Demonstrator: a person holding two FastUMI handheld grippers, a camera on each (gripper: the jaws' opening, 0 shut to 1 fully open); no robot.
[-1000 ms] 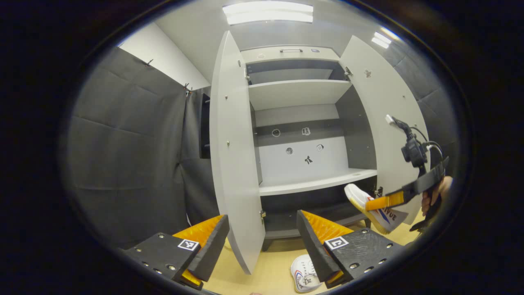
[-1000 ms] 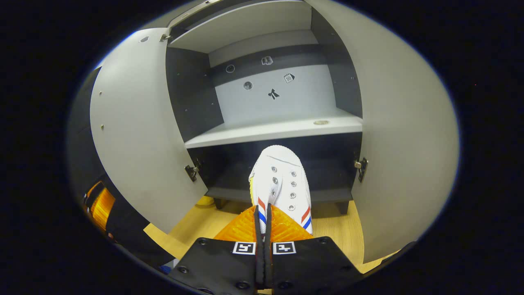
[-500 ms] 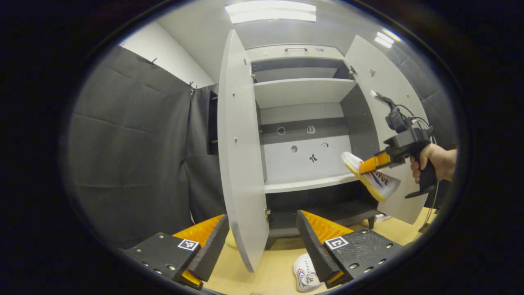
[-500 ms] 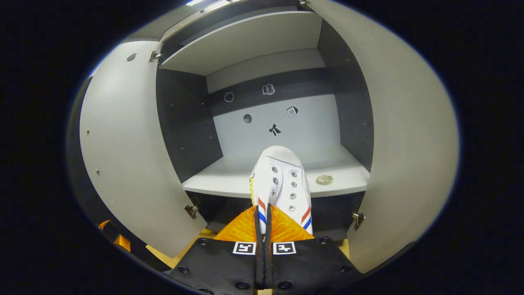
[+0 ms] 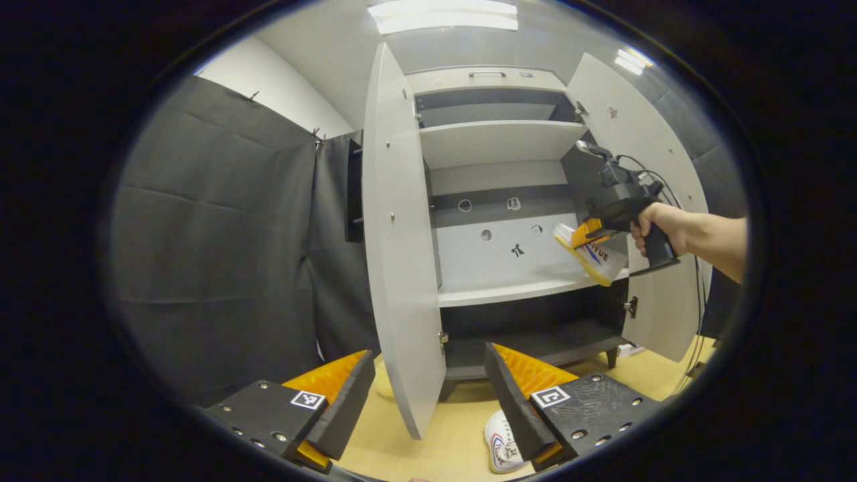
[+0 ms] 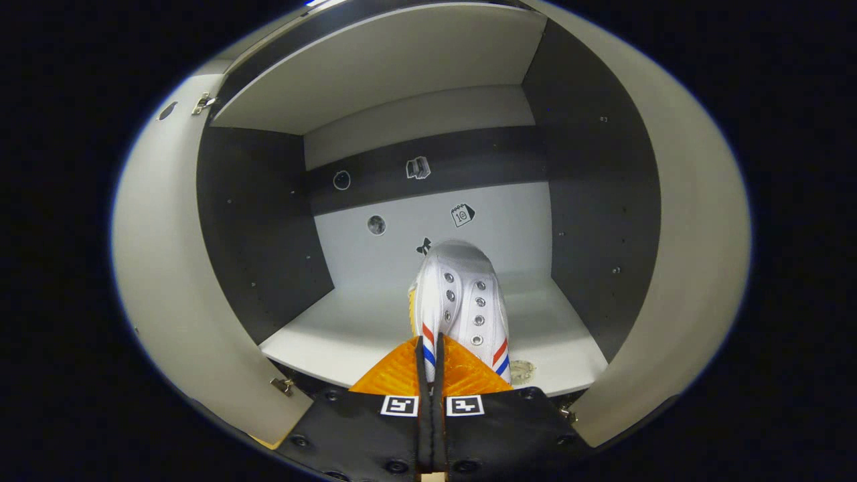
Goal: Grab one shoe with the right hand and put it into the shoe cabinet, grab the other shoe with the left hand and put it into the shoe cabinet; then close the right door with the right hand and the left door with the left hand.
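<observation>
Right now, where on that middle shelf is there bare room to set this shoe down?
The middle shelf is bare left of the held shoe to the dark side wall. The right front corner is tighter: a small round disc lies there. The right gripper grips the shoe.

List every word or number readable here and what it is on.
"IVUE": end of the lettering on the held shoe; the right gripper covers the start.
"10": calendar sticker on the cabinet back wall.
Other stickers: pictures, no words.
Print on the floor shoe: too small to read.
</observation>
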